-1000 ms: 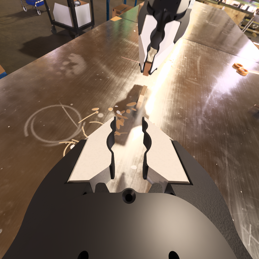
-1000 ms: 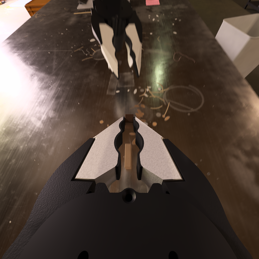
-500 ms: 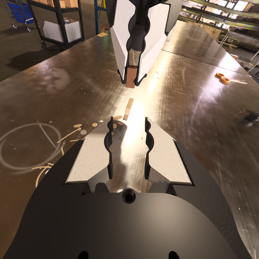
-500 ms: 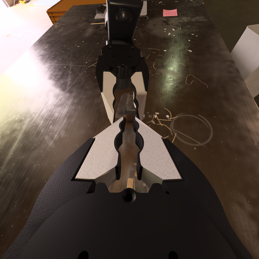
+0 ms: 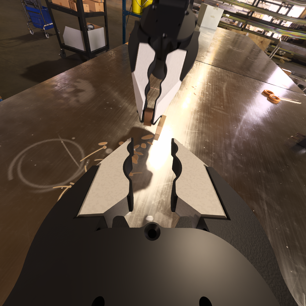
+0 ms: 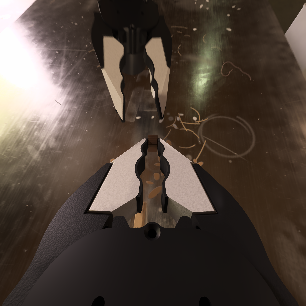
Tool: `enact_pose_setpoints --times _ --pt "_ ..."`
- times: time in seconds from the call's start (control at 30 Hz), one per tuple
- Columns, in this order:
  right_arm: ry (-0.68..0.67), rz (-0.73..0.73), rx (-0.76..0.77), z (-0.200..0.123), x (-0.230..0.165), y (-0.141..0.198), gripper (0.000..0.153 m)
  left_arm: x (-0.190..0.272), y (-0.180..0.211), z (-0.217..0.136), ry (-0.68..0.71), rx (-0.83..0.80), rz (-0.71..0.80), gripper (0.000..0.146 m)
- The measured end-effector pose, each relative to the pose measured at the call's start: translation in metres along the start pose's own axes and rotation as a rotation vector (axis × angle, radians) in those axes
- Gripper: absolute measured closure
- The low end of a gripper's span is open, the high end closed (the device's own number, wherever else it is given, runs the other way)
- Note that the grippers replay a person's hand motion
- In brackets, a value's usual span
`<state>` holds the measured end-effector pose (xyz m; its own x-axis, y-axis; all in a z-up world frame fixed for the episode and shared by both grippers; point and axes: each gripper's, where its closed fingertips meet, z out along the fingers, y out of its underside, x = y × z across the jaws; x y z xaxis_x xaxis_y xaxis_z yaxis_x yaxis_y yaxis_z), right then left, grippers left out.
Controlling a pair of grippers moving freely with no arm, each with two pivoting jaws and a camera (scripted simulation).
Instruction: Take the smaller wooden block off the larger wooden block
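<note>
My right gripper [image 6: 152, 140] is shut on the smaller wooden block [image 6: 152, 142], a dark brown cube at its fingertips. In the left wrist view that gripper [image 5: 148, 121] points down with the small block [image 5: 147, 117] just above the table. The larger wooden block [image 5: 160, 126], a pale flat slab, lies on the table just right of it and apart from it; it also shows low between the right gripper's fingers [image 6: 139, 218]. My left gripper [image 5: 151, 140] is open and empty, facing both blocks from a short way off, and shows opposite in the right wrist view [image 6: 141, 117].
The scratched brown metal table [image 5: 231, 149] has wood chips [image 5: 139, 149] and a chalk circle [image 5: 48, 164] near my left gripper. Two orange rings [image 5: 271, 96] lie far right. A black shelf cart [image 5: 82, 28] stands beyond the table's edge. A white box [image 6: 296, 33] stands at the right.
My right gripper has come down with the small block from high above the slab to just above the table beside it. My left gripper has backed off a little and stays open.
</note>
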<state>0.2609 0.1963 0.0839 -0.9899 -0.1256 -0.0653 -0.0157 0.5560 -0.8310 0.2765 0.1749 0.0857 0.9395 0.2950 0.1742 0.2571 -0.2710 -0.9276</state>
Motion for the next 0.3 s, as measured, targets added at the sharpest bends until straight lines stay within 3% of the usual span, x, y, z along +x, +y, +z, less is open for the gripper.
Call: enact_pose_setpoints --times 0.3 --pt "-0.022 -0.005 -0.101 0.036 0.003 0.032 0.142 -0.004 -0.001 -0.006 -0.014 0.003 -0.004 0.101"
